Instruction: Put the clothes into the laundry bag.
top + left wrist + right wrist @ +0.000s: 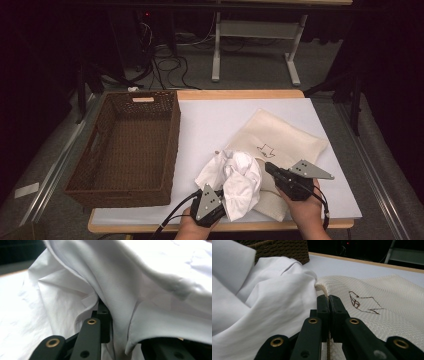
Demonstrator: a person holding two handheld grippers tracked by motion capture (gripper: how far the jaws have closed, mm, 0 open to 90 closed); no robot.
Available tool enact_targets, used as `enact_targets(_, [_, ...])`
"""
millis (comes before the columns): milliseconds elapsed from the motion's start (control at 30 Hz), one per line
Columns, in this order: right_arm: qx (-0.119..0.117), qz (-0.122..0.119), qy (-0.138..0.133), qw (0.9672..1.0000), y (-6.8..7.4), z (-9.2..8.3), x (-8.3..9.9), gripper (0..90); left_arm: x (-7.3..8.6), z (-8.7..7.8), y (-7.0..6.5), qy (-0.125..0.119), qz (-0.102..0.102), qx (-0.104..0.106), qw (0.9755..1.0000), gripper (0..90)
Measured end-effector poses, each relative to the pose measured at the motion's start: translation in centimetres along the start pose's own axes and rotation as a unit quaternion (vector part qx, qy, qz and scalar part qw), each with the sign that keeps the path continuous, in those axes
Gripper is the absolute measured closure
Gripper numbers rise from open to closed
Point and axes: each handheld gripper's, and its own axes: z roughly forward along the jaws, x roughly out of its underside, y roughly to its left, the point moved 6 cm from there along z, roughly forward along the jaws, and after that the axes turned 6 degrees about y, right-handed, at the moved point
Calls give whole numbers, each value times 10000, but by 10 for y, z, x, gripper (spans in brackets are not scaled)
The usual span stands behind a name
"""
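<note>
White table top (210,125) | white cloth (240,182) crumpled, at cream bag (285,142) mouth

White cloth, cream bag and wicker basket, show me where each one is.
white cloth (240,182), high view, on its crumpled middle.
cream bag (285,137), high view, on the flat panel above its printed mark.
wicker basket (172,142), high view, on its right wall.

Crumpled white cloth (239,181) bunched at mouth of my cream bag (280,142), lying flat, rim edge pinched.
</note>
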Motion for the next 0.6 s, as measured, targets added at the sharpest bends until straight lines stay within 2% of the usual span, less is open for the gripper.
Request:
enact_targets(200, [-13,24,0,10000,0,0,0,883,-7,12,3,119,-101,-81,9998,771])
enact_targets(333, [-50,48,-4,10000,0,1,1,883,-8,31,7,292,-359,-123,9989,770])
enact_targets(600, [-65,59,-52,9999,-1,-1,-1,883,-13,55,10,599,-298,-281,9974,761])
